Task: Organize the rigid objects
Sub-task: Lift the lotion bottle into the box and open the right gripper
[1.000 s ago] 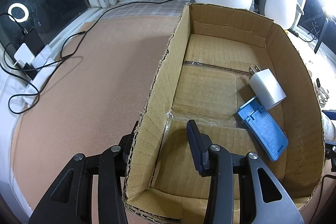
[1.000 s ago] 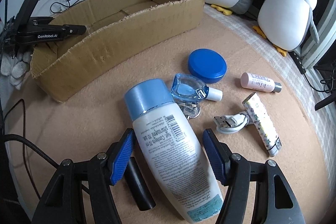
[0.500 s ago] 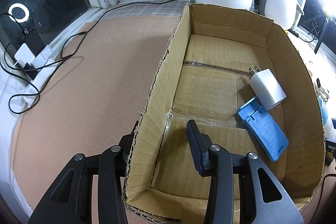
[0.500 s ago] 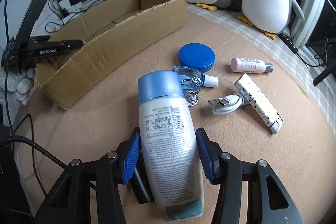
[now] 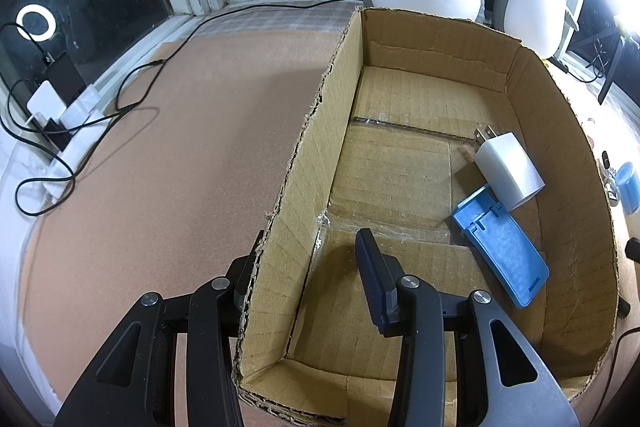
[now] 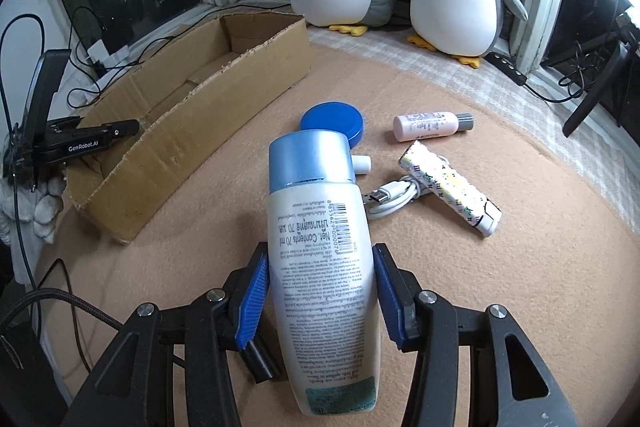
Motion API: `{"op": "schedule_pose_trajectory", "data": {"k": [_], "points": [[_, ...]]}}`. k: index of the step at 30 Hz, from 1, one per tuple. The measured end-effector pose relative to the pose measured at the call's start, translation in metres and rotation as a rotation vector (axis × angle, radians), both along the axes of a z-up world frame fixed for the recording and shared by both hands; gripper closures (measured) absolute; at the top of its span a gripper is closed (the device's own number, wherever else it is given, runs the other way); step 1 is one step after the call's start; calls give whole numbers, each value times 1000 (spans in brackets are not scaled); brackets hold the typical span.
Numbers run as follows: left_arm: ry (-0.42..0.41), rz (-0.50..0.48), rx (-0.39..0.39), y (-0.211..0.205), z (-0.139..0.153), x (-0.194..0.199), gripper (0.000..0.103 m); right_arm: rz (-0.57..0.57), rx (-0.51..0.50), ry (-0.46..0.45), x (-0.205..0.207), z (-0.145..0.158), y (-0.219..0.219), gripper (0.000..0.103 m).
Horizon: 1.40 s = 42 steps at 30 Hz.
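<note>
I'm looking at the table (image 6: 540,287), tan felt top. The cardboard box (image 5: 560,131) is sitting on it, and my left claw (image 5: 308,269) is pinching the box's near-left wall: one finger outside, the other inside against the cardboard. In the right wrist view that same claw (image 6: 120,127) is showing at the box's near corner (image 6: 192,131).

Inside the box, a blue flat case (image 5: 502,247) is lying by the right wall, with a white charger plug (image 5: 508,169) touching its far end.

My right claw (image 6: 318,287) is pinching the white bottle (image 6: 320,267) across its body, both blue pads pressing its sides, blue cap pointing away from me. Its jaws have just been closing onto it. The bottle is looking lifted off the felt and is standing well apart from the box.

Behind the cap, on the felt: a blue round lid (image 6: 334,119), a patterned tube (image 6: 452,193), a small pink bottle (image 6: 430,125) and a coiled white USB cable (image 6: 390,197) touching the tube. A black stick (image 6: 258,363) is lying just under the left pad.
</note>
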<state>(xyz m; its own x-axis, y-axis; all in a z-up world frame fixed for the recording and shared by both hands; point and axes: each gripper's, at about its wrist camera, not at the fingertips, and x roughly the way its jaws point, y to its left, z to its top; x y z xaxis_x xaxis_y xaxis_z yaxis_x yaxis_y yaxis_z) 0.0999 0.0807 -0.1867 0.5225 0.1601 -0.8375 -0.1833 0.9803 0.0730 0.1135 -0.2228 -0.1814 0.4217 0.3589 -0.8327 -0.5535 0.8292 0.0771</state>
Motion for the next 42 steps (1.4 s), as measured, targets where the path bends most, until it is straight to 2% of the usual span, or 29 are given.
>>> {"op": "schedule_pose_trajectory", "data": {"k": [9,14,20,29,42], "points": [[-5,0,-12,1,-1,0,62,-13,19,-28,3,33,21,57],[-9,0,-24,2,-2,0,62,4,70,-41,7,57,51,57],[-13,-1,-38,4,-4,0,62,20,102,-28,18,71,96,57],[-18,4,-52,4,-4,-1,62,58,98,26,37,61,162,57],[-20,6,-54,4,-4,-1,62,62,86,97,54,33,195,57]]}}
